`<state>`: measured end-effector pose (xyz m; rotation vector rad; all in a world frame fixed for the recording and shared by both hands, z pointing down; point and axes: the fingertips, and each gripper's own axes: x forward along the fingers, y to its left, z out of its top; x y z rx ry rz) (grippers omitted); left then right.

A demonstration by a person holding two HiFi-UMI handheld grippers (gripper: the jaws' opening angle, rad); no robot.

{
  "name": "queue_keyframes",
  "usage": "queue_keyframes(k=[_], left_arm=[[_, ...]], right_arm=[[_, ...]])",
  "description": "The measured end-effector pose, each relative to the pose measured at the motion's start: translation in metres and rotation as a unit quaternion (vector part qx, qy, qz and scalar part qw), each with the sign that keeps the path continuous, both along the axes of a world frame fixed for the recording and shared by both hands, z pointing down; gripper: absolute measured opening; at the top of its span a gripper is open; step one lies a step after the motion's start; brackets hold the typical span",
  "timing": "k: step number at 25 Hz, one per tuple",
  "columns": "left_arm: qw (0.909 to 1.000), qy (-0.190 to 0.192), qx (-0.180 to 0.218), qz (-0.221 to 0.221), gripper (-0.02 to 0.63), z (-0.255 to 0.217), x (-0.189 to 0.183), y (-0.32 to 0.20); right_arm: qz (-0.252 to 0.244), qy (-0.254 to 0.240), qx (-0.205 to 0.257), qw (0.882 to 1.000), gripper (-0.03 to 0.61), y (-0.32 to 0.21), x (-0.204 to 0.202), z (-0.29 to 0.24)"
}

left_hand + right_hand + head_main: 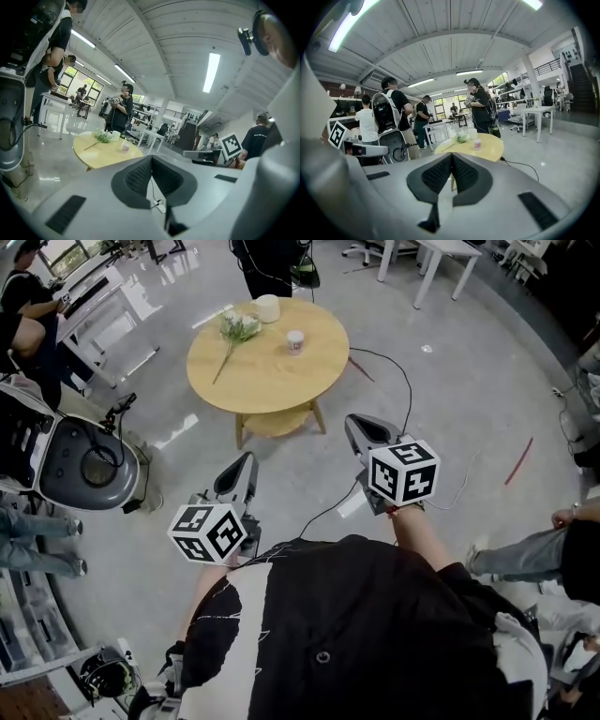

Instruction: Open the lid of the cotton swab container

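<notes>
Cotton swab container (295, 341) sits upper middle of the head view, well apart from both claws; the left gripper (247, 461) and right gripper (353, 424) — jaws pressed together, nothing held — point toward it; beyond them the round table (253, 381) bears it, near a green sprig (236, 329).

We can't say much about the small container (295, 341) on the round table (253, 381), upper centre of the head view. It's too tiny to make out its lid or any print, and it's even smaller in both gripper views. The person (272, 263) behind the table is chopped off by the top edge, and a second person (553, 554) by the right edge. In the right gripper view, the right gripper (451, 157) covers most of the table's underside.
</notes>
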<state>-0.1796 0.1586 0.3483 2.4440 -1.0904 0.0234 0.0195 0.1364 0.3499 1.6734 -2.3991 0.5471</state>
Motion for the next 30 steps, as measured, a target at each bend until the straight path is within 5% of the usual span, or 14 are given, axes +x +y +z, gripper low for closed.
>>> queue_keyframes(k=[17,30], left_arm=[[0.9993,-0.016,-0.011,-0.033,0.011,0.019,0.018,-0.047],[0.9976,-0.023,-0.059,-0.029,0.011,0.058,0.019,-0.061]], right_arm=[[-0.007,-0.02,-0.009,1.0,0.005,-0.049,0.026,0.023],[-0.003,-0.021,-0.066,0.998,0.005,-0.053,0.027,0.068]])
